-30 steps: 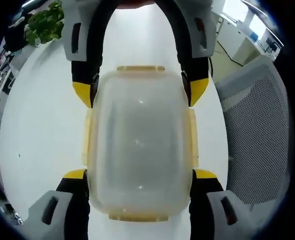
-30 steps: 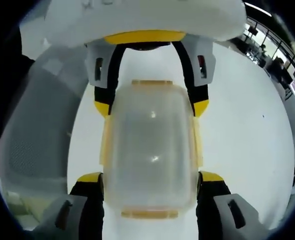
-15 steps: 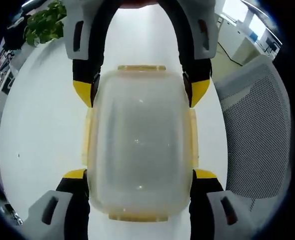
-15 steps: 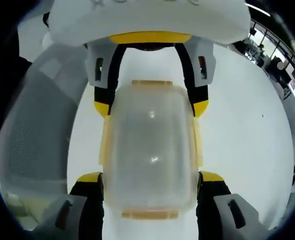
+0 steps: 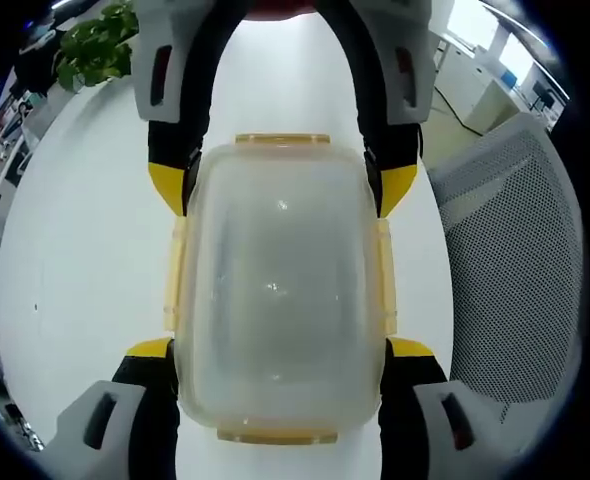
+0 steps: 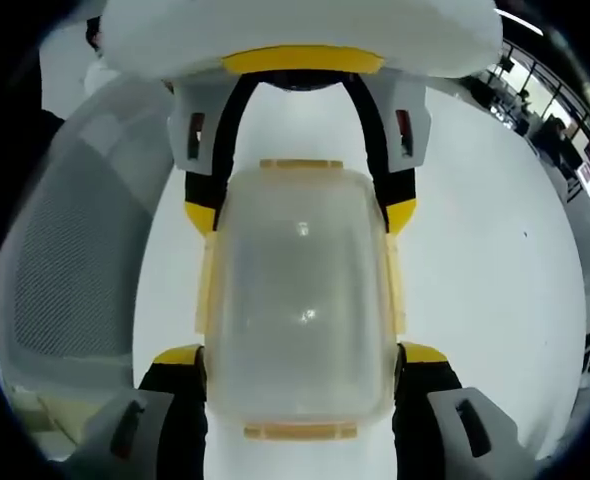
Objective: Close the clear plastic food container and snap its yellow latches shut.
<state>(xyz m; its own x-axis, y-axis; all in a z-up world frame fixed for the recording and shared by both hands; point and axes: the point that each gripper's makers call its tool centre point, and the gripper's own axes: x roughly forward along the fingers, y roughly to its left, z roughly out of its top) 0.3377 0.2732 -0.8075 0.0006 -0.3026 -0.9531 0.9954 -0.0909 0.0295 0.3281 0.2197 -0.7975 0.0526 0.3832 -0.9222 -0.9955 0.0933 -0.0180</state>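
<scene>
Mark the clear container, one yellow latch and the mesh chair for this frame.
clear container (image 5: 278,290), left gripper view, middle of the lid.
yellow latch (image 6: 300,431), right gripper view, flap at the container's near end.
mesh chair (image 5: 515,270), left gripper view, mesh back.

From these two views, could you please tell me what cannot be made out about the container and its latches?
- Latches: snapped or loose cannot be told from above, either view.
- Container contents: frosted lid blurs them.
- Jaw contact with the container: its rim hides it in both views.
- Right gripper: upper part cut off in the left gripper view.
</scene>
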